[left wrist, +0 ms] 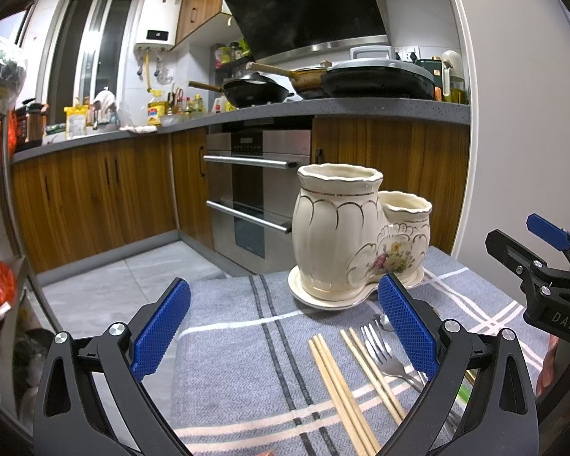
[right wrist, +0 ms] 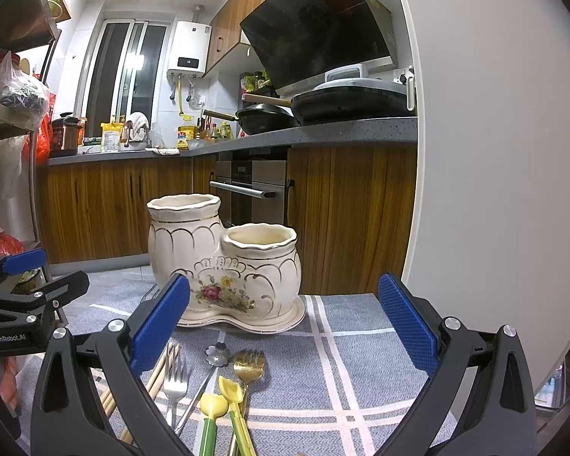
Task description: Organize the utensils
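Spread wide and holding nothing — so stand the blue fingers of the left gripper, hovering low over the tabletop with its grey plaid cloth. Same on the other side: right gripper fully parted, fingers bare, nothing between them. Just ahead of the left fingers, two pairs of wooden chopsticks lying loose on the cloth, and beside them silver forks partly hidden behind the right-hand pad. Under the right gripper, more of the pile: a silver fork, a flower-ended spoon, a gold fork and two yellow-headed pieces with green and yellow handles, kind not clear. Beyond all that, standing upright on its saucer base, the cream ceramic holder with one tall cup and one shorter cup joined — both apparently empty, no handles showing above either rim. Judged from this, the very start of the job: nothing sorted yet, first pick pending. Next move likely calls for lowering over one item or one bundle — chopsticks for the left being nearest — closing on the shafts flat against the cloth, then tipping upright to drop into a cup. Thin, low-lying pieces; some risk of pinching cloth as well.
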